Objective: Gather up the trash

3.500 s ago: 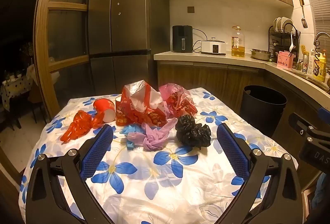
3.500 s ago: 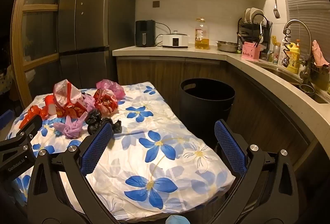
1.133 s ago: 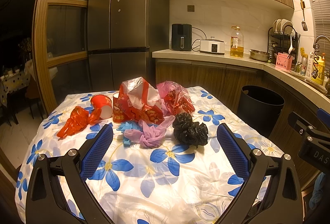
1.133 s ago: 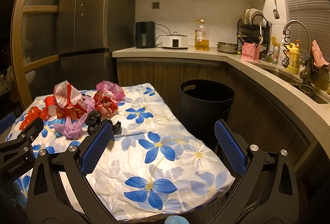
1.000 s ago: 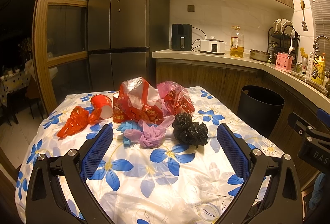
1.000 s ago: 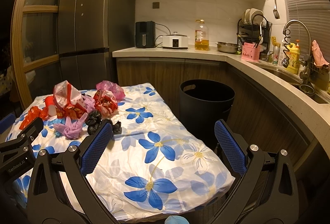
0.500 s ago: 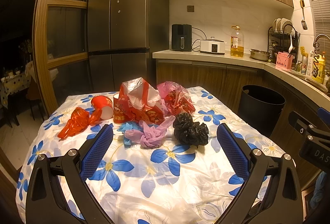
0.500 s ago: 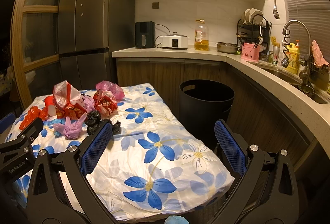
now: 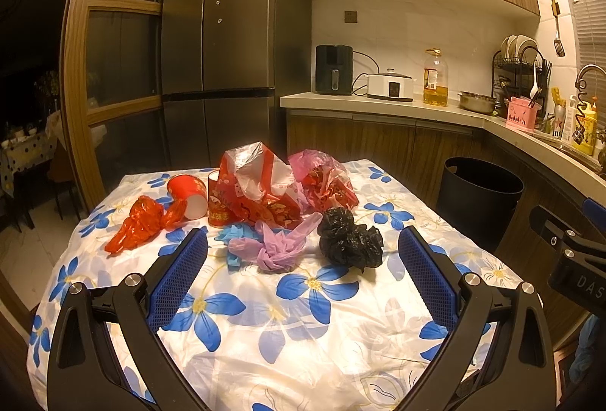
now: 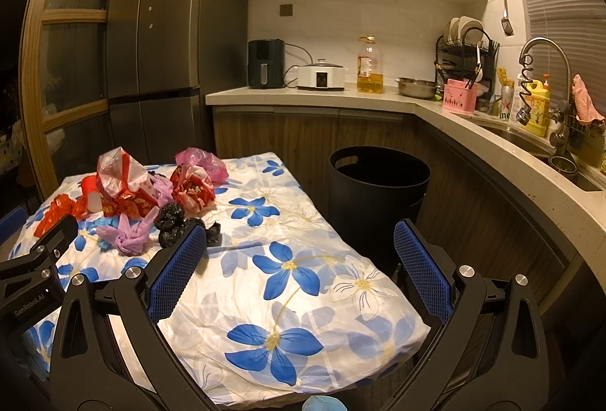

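almost nothing had changed over the last few seconds. our left gripper [image 9: 303,272] had only drifted a touch in its aim, and the trash on the table [image 9: 341,327] sat just as it had before; our right gripper [image 10: 299,274] had barely moved either. both hung above the near part of the table with jaws spread wide and nothing between them.

the trash lay in a loose heap toward the far left of the table. nearest our left gripper were a black bag [image 9: 350,242] and a purple bag [image 9: 274,246], just beside each other, with a blue scrap [image 9: 231,240] tucked against the purple one. behind them stood a red-and-clear bag [image 9: 257,183] with a pink bag [image 9: 325,180] touching its right side. to the left a red cup [image 9: 188,195] lay on its side, and an orange wrapper [image 9: 140,223] lay beside it. none of it had been touched.

the bin [image 10: 378,191] stood on the floor, past the table's right edge, open, and we could not see anything inside it.

we judged from this that the collecting had not begun: we were still lining up. the black bag looked the easiest first pick, being nearest and clear of the heap. it was crumpled thin plastic, so we expected it to squash in the jaws and perhaps trail a loose end. the carry to the bin suited our right gripper, which stood nearer to it.
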`<act>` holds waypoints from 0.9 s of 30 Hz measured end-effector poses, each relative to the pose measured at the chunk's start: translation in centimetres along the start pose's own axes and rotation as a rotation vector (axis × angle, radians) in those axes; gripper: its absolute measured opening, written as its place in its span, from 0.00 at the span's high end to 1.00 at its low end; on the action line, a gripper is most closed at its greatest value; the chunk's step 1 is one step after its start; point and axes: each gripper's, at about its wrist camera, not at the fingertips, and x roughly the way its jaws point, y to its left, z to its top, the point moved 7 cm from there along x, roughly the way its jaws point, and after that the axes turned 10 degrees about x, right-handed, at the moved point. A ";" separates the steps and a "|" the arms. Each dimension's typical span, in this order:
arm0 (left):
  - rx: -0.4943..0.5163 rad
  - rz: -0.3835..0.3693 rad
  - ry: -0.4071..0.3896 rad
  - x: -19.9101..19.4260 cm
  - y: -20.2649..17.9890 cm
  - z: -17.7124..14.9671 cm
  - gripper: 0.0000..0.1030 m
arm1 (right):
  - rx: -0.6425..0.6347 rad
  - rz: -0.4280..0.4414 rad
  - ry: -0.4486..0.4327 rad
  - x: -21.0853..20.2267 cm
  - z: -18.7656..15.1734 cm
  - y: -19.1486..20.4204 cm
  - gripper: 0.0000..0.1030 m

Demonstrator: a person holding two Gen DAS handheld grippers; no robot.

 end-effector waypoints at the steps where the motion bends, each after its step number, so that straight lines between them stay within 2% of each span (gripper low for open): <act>1: -0.004 -0.002 -0.001 0.0 0.0 0.0 0.06 | 0.000 0.002 0.002 0.0 0.0 0.0 0.05; 19: -0.039 0.016 0.012 2.3 1.6 -1.5 0.06 | 0.008 0.039 -0.009 2.8 -1.0 0.0 0.05; 23: -0.055 0.034 0.016 3.7 2.7 -2.7 0.06 | 0.006 0.083 -0.008 4.5 -1.7 1.1 0.05; 27: -0.088 0.041 0.032 5.2 4.0 -4.0 0.07 | -0.013 0.170 0.016 6.7 -3.1 3.5 0.12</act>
